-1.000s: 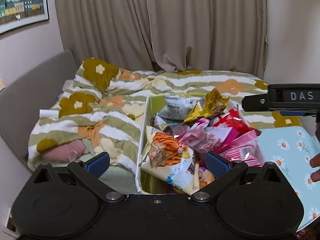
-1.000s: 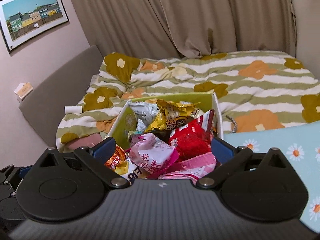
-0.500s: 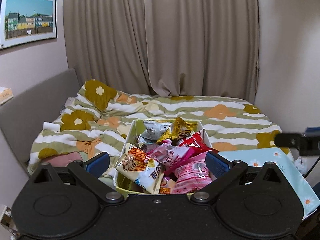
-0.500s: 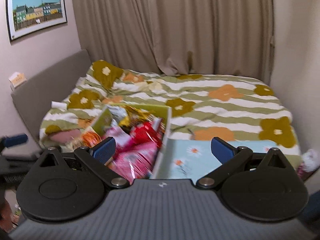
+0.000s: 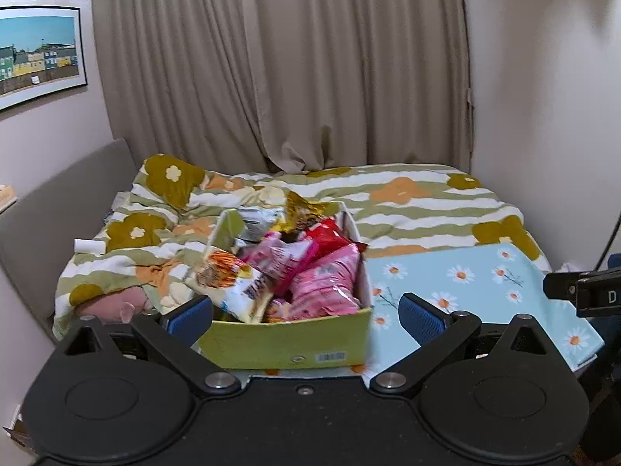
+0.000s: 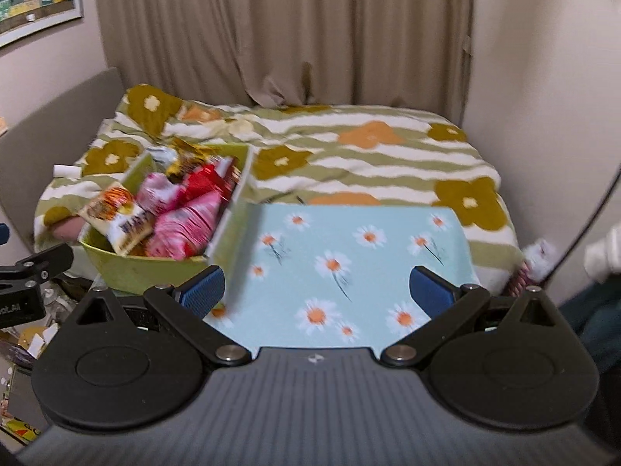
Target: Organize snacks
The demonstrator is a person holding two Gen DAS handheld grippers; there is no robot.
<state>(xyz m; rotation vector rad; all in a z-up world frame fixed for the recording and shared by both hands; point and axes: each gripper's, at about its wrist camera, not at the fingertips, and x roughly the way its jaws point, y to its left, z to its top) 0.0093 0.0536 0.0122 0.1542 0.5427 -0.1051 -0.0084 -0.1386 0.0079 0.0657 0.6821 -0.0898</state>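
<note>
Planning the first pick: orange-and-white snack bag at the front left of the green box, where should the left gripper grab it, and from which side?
Probably the bag's lower corner, which spills over the green box's near-left rim. It lies tilted on top of the pile with nothing over it, so come in from the near left with the open left gripper and pinch across the flat crinkled edge. The pink packs crowd its right side.

Right gripper (image 6: pixel 315 284) hangs with blue pads spread wide, nothing between them, over a pale blue daisy-print board (image 6: pixel 361 248). Green box (image 6: pixel 143 268) just left of the board, heaped with snack packets (image 6: pixel 182 209): pink, red, one orange-and-white. Both sit on a bed (image 6: pixel 349 147) with a striped floral duvet. Beige curtains (image 6: pixel 271 31) behind.
</note>
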